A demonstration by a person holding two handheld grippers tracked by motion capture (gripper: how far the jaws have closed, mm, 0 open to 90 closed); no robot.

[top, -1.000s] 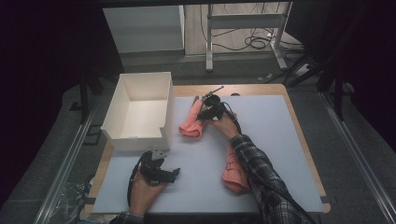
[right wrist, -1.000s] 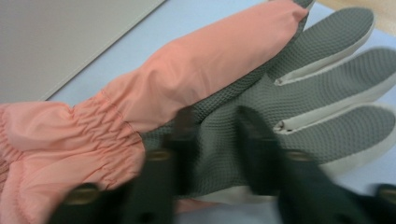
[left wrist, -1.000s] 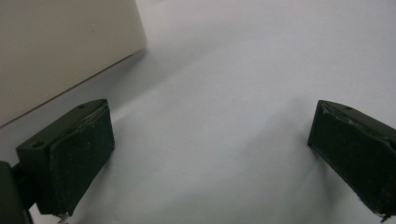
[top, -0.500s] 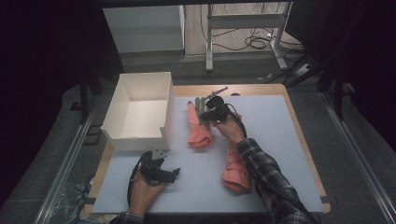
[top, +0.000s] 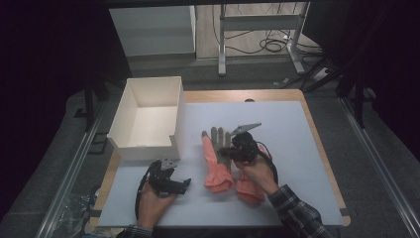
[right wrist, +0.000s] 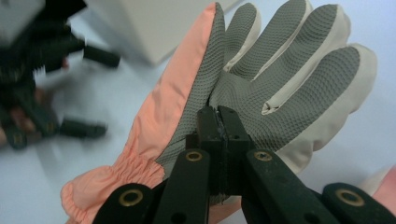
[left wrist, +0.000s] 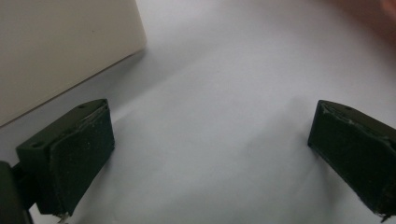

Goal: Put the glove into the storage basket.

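An orange glove (top: 216, 163) with a grey textured palm (right wrist: 280, 70) lies palm up mid-table, fingers pointing away from me. My right gripper (top: 229, 150) (right wrist: 218, 114) is shut on the palm fabric near the base of the thumb. A second orange glove (top: 247, 191) lies right beside it, partly under my right hand. My left gripper (top: 183, 184) (left wrist: 224, 154) rests low over the white mat near the front left, jaws wide open with nothing between them. It also appears blurred at the left of the right gripper view (right wrist: 91, 91).
An open white box (top: 176, 109) stands at the back left of the mat, its near wall (left wrist: 60, 46) close to my left gripper. The white mat (top: 297, 144) covers a wooden table. Beyond the far edge are floor, cables and a metal frame.
My right hand has dragged the gripped glove from beside the box toward me, laying it next to the second glove. The left hand has stayed put.
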